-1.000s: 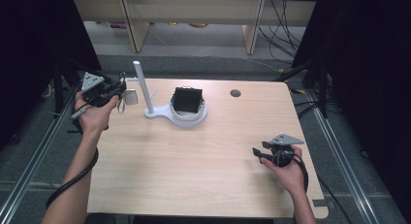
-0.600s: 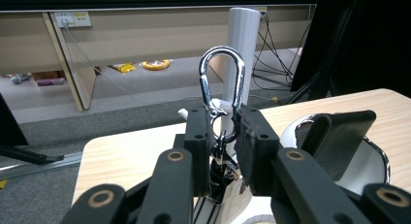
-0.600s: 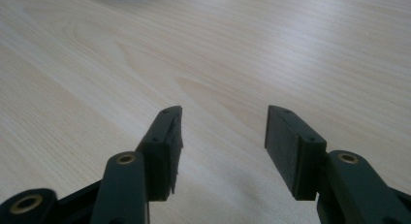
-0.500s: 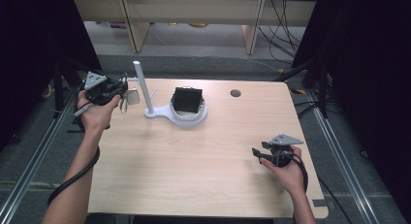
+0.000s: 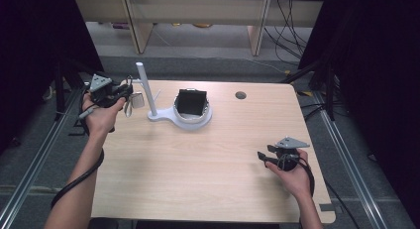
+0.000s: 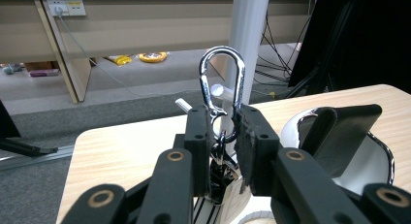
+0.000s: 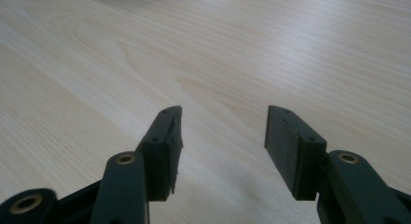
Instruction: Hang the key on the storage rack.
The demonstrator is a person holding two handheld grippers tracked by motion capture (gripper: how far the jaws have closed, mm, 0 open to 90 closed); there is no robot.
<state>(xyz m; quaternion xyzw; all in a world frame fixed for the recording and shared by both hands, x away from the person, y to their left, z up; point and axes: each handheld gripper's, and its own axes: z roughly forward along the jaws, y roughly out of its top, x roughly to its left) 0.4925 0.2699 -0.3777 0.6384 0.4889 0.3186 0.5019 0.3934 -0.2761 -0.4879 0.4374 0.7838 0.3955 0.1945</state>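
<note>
1. Your left tongs (image 6: pixel 224 132) are clamped on a shiny silver metal carabiner clip (image 6: pixel 222 83); its loop stands upright above the pads, and keys or rings hang dark below them.
2. Seen from above, those left tongs (image 5: pixel 124 92) sit at the worktop's (image 5: pixel 198 164) far left corner, with the clip's small silvery tag (image 5: pixel 137 100) dangling just beside them.
3. Directly past the clip rises the white upright post (image 6: pixel 249 44) of a white stand (image 5: pixel 148 92).
4. Right of your left tongs, the stand's ring base cradles a black square pouch (image 6: pixel 339 132).
5. Your right tongs (image 7: pixel 223 136) are spread wide, gripping nothing, low over bare pale wood.
6. They sit near the worktop's right edge (image 5: pixel 265 157), well apart from the clip.
</note>
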